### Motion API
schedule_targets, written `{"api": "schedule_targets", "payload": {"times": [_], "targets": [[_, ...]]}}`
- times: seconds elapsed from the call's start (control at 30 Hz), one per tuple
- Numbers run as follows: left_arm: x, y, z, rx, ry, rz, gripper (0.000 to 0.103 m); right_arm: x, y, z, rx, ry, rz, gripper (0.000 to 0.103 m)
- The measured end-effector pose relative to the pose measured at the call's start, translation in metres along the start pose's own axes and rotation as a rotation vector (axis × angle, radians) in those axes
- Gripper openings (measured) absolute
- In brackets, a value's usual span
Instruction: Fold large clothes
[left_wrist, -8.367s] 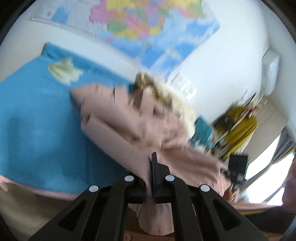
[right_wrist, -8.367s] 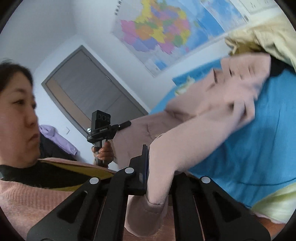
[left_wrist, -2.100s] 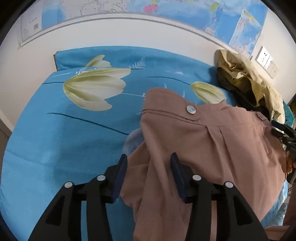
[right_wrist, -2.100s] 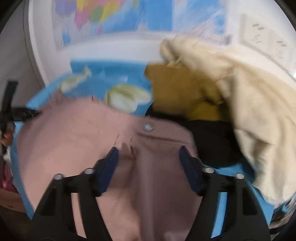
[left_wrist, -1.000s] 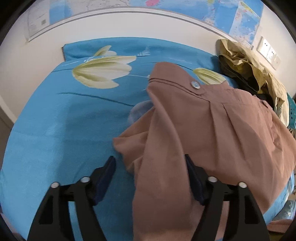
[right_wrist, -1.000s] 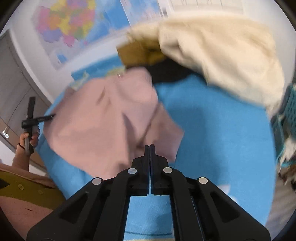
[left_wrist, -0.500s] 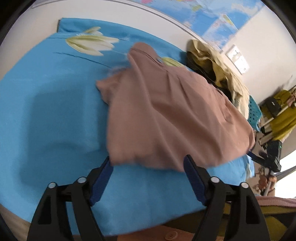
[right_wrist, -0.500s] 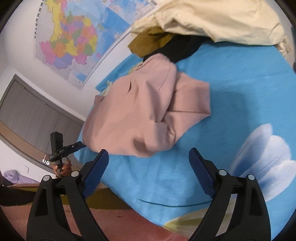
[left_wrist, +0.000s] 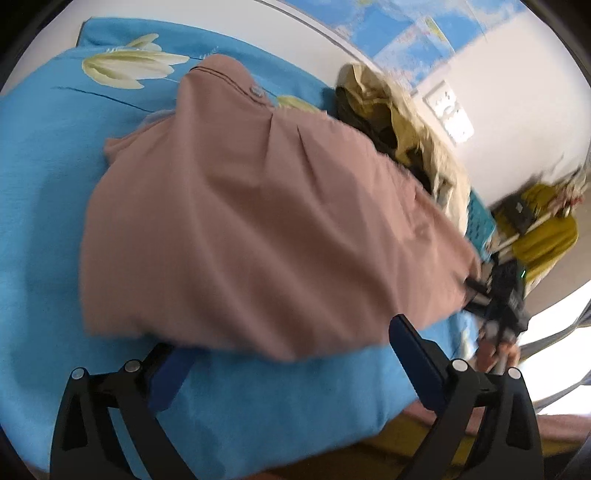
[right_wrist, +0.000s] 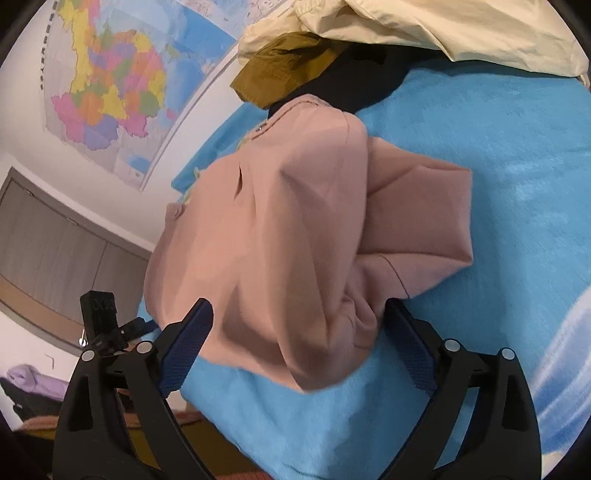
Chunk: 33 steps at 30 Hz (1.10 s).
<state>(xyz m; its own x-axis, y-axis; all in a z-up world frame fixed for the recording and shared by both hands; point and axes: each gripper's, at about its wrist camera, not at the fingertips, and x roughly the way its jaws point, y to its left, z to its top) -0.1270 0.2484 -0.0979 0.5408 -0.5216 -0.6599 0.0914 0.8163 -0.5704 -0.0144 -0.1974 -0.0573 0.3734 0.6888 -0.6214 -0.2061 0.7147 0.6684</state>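
Note:
A large dusty-pink garment (left_wrist: 258, 206) lies loosely folded on the blue flower-print bed cover (left_wrist: 44, 166). My left gripper (left_wrist: 284, 336) is at its near edge, jaws opening wide; the hem lies between the fingers and over the left pad, unpinched. In the right wrist view the same garment (right_wrist: 288, 229) bunches at its near corner between the fingers of my right gripper (right_wrist: 298, 306), whose jaws are also opening and do not press on it. Each gripper shows in the other's view: the right gripper (left_wrist: 476, 295) at the garment's right corner, the left gripper (right_wrist: 138, 326) at its left.
A heap of cream, olive and black clothes (right_wrist: 406, 29) sits at the head of the bed against the wall. A map (right_wrist: 110, 74) hangs above, grey wardrobe doors (right_wrist: 55, 240) stand at the left. A yellow garment (left_wrist: 546, 236) hangs beyond the bed's right side.
The right gripper went from shut to wide open and dropped to the garment's near corner. The left jaws widened and swung right along the hem. The garment stayed on the bed.

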Motion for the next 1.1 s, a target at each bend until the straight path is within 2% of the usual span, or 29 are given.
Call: {"api": "schedule_targets", "payload": {"times": [0.1, 0.33, 0.37, 0.4, 0.43, 0.47, 0.5, 0.53, 0.57, 0.6, 0.63, 0.77, 0.93, 1.0, 1.03, 1.07, 1.1], "targets": [[0.007, 0.004, 0.011, -0.065, -0.051, -0.049, 0.096, 0.007, 0.003, 0.005, 0.002, -0.019, 0.008, 0.096], [0.015, 0.004, 0.024, -0.109, -0.107, -0.067, 0.096, 0.035, 0.017, 0.023, -0.028, -0.036, 0.038, 0.095], [0.016, 0.003, 0.025, -0.108, -0.108, -0.059, 0.096, 0.04, 0.019, 0.025, -0.034, -0.033, 0.044, 0.092], [0.016, 0.001, 0.025, -0.103, -0.109, -0.046, 0.095, 0.043, 0.02, 0.027, -0.037, -0.023, 0.053, 0.083], [0.017, -0.001, 0.026, -0.094, -0.11, -0.017, 0.088, 0.048, 0.019, 0.029, -0.034, -0.008, 0.072, 0.072], [0.019, -0.002, 0.027, -0.085, -0.11, 0.015, 0.078, 0.049, 0.015, 0.032, -0.017, -0.006, 0.085, 0.068], [0.021, -0.003, 0.028, -0.074, -0.108, 0.04, 0.075, 0.049, 0.01, 0.033, 0.002, -0.005, 0.096, 0.06], [0.022, -0.004, 0.03, -0.064, -0.107, 0.06, 0.071, 0.049, 0.005, 0.036, 0.021, -0.004, 0.103, 0.055], [0.023, -0.004, 0.031, -0.058, -0.107, 0.079, 0.065, 0.049, 0.002, 0.038, 0.04, -0.004, 0.108, 0.054], [0.024, -0.004, 0.032, -0.053, -0.107, 0.086, 0.064, 0.048, 0.0, 0.039, 0.056, -0.004, 0.116, 0.054], [0.024, -0.002, 0.034, -0.053, -0.105, 0.078, 0.065, 0.049, 0.0, 0.039, 0.05, -0.003, 0.114, 0.054], [0.025, 0.005, 0.039, -0.109, -0.106, -0.007, 0.086, 0.051, 0.007, 0.038, 0.021, -0.011, 0.087, 0.06], [0.031, -0.003, 0.042, -0.08, -0.116, 0.027, 0.088, 0.055, 0.01, 0.04, 0.026, -0.019, 0.087, 0.063], [0.032, -0.006, 0.042, -0.072, -0.118, 0.088, 0.078, 0.057, 0.011, 0.041, 0.019, -0.017, 0.081, 0.058], [0.032, -0.007, 0.042, -0.067, -0.116, 0.139, 0.065, 0.057, 0.009, 0.041, 0.023, -0.017, 0.076, 0.054], [0.032, -0.008, 0.042, -0.064, -0.113, 0.165, 0.059, 0.058, 0.009, 0.041, 0.018, -0.015, 0.076, 0.054], [0.032, -0.008, 0.041, -0.063, -0.112, 0.178, 0.059, 0.057, 0.009, 0.041, 0.011, -0.015, 0.078, 0.054]]}}
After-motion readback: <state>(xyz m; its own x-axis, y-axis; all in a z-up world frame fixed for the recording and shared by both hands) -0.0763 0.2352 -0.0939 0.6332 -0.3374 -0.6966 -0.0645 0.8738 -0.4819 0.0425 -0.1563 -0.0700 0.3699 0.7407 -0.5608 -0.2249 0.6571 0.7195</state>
